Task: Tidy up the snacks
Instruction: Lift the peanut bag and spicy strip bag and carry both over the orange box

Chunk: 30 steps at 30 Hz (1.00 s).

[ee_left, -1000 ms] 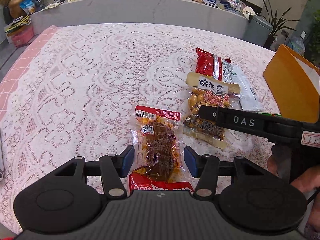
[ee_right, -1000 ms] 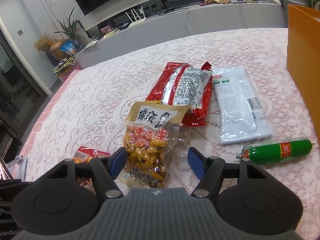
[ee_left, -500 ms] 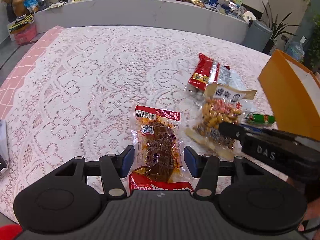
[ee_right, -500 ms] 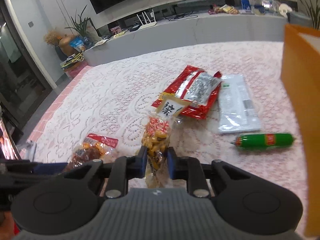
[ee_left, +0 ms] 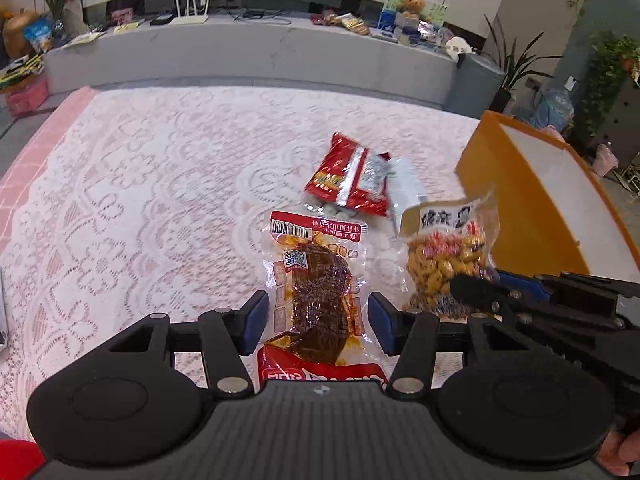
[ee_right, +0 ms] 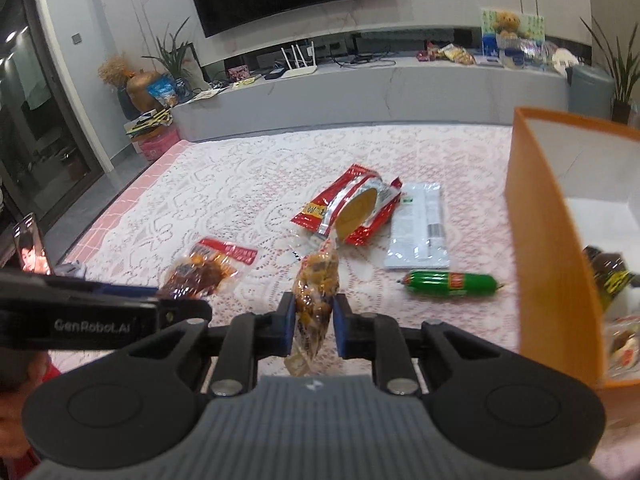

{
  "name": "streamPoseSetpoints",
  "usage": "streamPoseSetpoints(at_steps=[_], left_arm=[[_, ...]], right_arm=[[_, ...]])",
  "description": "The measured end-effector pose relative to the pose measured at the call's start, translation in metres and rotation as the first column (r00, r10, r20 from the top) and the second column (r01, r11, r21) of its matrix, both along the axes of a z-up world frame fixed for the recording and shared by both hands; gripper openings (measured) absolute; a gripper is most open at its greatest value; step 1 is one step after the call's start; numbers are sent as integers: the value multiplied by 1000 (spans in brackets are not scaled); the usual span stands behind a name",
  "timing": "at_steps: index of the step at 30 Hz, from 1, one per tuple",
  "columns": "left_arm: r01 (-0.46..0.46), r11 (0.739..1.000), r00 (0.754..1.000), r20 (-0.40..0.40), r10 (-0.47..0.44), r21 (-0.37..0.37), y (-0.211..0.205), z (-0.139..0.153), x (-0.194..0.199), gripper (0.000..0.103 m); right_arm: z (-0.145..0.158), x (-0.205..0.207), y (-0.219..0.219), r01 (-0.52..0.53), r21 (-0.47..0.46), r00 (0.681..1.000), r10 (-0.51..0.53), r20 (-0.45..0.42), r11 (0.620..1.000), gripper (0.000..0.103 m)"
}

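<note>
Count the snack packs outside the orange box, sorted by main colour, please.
Red: 1, red wrapper
White: 1, white packet
Green: 1, green sausage
Clear with brown meat: 1, meat pack, between the open left tongs
Clear with peanuts: 1, peanut bag, held in the right tongs
Total: 5

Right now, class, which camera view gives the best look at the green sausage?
The right wrist view: the green sausage lies whole and unobstructed on the lace tablecloth, between the white packet and the orange box. The left wrist view does not show it at all.
</note>
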<state>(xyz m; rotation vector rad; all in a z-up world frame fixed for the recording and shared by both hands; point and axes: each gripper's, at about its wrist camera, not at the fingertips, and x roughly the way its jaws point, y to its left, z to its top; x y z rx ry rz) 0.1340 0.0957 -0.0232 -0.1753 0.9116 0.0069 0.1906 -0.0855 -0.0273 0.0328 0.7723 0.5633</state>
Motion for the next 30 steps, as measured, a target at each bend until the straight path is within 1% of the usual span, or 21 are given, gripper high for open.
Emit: streamPoseSetpoints(at_steps=[2,4,10,15,19,22,25,30], left_arm=[[5,1000,1000,11,-5,2,-5,5,0,62],[12,1000,1000,20,-12,6,-12,10,0,62],[50,999,997,55,-51,8,-36,26,4,62],[112,994,989,98,-112,8,-66,43,17,62],[165,986,978,125,-165,12,-92,54,32,62],[210,978,967,143,-210,17,-113,60,45,62],[259,965,952,160,-260,26,-140,66,59,62],[338,941,928,154,-338,29,-181,65,87,62]], right_arm=[[8,-4,-4,-24,-56,1000,25,11,998,17],[15,-5,-11,-41,-80,999,43,25,996,17],[42,-10,-44,-49,-95,994,57,88,994,17],[67,-4,-80,-8,-93,991,21,132,996,17],[84,2,-106,31,-103,987,-14,162,994,17],[92,8,-124,61,-146,982,-33,185,987,17],[97,16,-144,88,-180,979,-52,195,980,17],[94,33,-177,142,-224,978,-101,185,964,17]])
